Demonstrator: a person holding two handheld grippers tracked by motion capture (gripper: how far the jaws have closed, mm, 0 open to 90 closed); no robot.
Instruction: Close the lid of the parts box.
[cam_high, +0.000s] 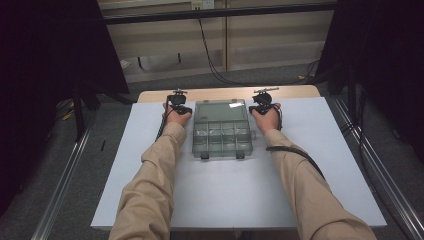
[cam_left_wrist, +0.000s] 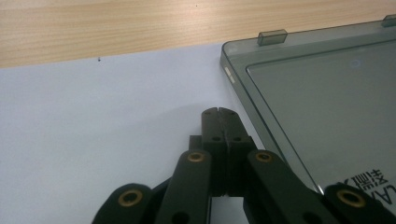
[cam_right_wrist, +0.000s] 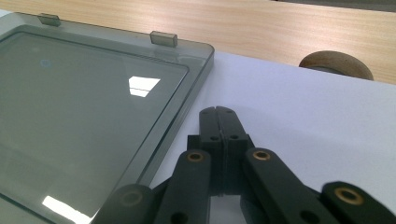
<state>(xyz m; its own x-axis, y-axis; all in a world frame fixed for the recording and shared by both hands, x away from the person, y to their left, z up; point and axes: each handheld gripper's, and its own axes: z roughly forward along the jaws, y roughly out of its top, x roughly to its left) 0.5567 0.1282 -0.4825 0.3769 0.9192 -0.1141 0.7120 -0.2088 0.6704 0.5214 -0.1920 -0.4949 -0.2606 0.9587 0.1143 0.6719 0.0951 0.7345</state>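
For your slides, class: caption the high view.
Both shut grippers, left and right, flank a closed grey compartment box on a white sheet.

Left gripper (cam_left_wrist: 219, 112): jaws pressed together, nothing between them, tips low over the white sheet (cam_left_wrist: 93, 130). Smoky clear plastic box (cam_left_wrist: 327, 107) just right of the jaws, its rounded corner up ahead. Two small tabs on the box's far edge, one (cam_left_wrist: 272, 37) near the corner. Bare wood tabletop (cam_left_wrist: 140, 23) beyond the sheet. Printed characters at the box's lower right, cut off
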